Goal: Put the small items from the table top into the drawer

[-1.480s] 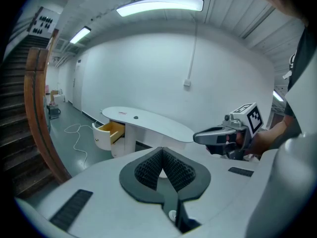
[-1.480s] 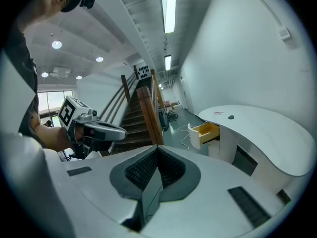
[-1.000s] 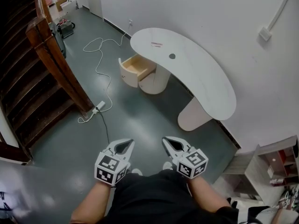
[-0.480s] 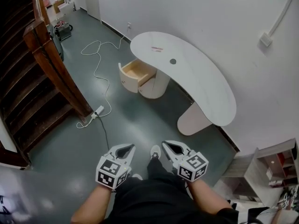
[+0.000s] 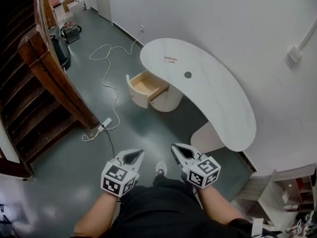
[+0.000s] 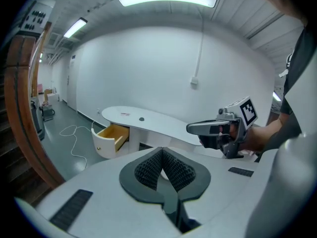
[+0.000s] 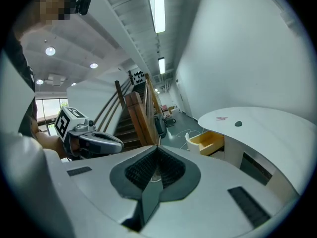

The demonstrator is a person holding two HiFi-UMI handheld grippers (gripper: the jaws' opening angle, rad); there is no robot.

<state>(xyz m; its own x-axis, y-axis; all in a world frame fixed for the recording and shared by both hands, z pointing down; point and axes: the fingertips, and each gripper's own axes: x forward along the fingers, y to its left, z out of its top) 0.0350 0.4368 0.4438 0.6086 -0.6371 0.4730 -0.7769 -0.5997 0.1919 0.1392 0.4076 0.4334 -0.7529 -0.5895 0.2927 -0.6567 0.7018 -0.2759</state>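
In the head view I see the table (image 5: 218, 98) well ahead, with a dark disc (image 5: 187, 75) and a thin pink item (image 5: 170, 59) on top and the drawer (image 5: 143, 86) open below. In the left gripper view, the left gripper (image 6: 162, 152) is pressed together, empty. In the right gripper view, the right gripper (image 7: 157, 150) is likewise closed on nothing. Both items look light and flat, so I'd pinch them at the edges.

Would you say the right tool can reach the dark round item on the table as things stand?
Probably not yet: the right tool is by the person's body, the dark item far off on the table; only floor lies between.
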